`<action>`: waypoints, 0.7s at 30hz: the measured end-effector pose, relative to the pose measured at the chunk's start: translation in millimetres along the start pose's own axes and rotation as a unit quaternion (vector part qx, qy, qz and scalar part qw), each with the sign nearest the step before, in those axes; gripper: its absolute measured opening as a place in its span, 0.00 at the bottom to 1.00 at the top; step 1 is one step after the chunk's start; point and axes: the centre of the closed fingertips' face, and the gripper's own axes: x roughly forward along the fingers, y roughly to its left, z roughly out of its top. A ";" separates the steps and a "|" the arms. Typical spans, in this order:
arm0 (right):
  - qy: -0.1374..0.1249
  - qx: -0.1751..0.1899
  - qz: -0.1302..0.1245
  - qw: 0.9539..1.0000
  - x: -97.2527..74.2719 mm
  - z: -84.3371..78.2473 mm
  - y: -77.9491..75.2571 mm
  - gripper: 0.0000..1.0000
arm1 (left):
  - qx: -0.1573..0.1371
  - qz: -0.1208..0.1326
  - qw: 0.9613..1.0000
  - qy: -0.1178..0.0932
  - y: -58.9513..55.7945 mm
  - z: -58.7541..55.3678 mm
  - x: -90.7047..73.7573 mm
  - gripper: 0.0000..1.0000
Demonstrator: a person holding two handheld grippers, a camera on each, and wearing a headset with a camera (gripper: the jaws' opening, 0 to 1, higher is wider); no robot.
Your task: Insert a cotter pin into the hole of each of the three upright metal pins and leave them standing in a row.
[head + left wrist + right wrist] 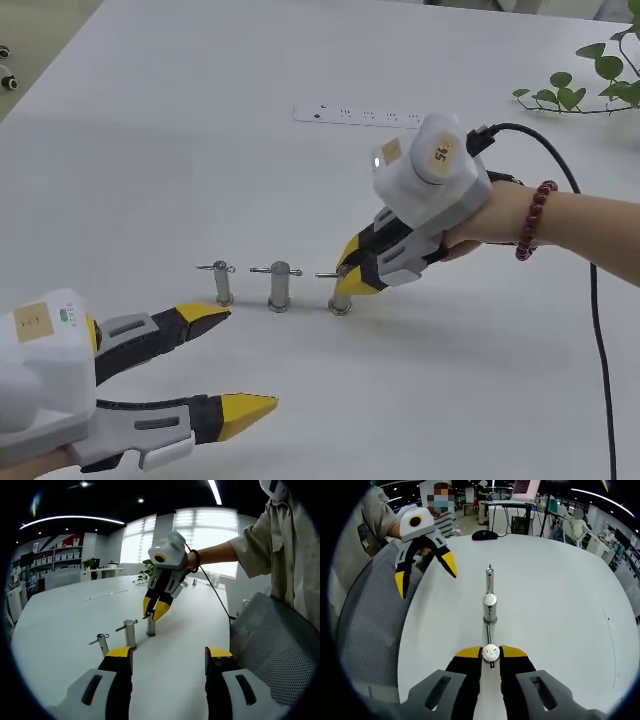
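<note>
Three upright metal pins stand in a row on the white table [150,150]: the left pin [222,284], the middle pin [279,288] and the right pin [340,298]. A thin cotter pin crosses the top of each. My right gripper [348,276] is shut on the head of the right pin [491,653], whose cotter pin [488,633] points ahead between the jaws. The middle pin [490,607] and the far pin [490,576] line up beyond it. My left gripper [232,362] hovers open in front of the row, holding nothing. From the left gripper [169,655] the right gripper [156,611] shows at the right pin [150,626].
A white power strip [360,116] lies on the table far behind the row. Green plant leaves [590,85] reach in at the back right. A black cable [600,330] runs from the right gripper down the right side. A grey mesh chair [280,645] stands at the table's edge.
</note>
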 end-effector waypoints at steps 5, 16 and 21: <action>0.003 0.012 -0.001 1.000 4.5 -3.6 0.4 0.16 | 0.000 0.000 1.000 0.001 1.3 0.7 0.3 0.58; -0.028 0.080 -0.018 0.996 -5.1 -1.8 3.4 0.25 | -0.004 0.003 1.000 0.000 7.2 4.6 -2.7 0.62; -0.045 0.111 -0.027 0.992 -13.4 -1.1 9.6 0.34 | -0.007 0.003 1.000 -0.001 7.9 6.3 -3.6 0.67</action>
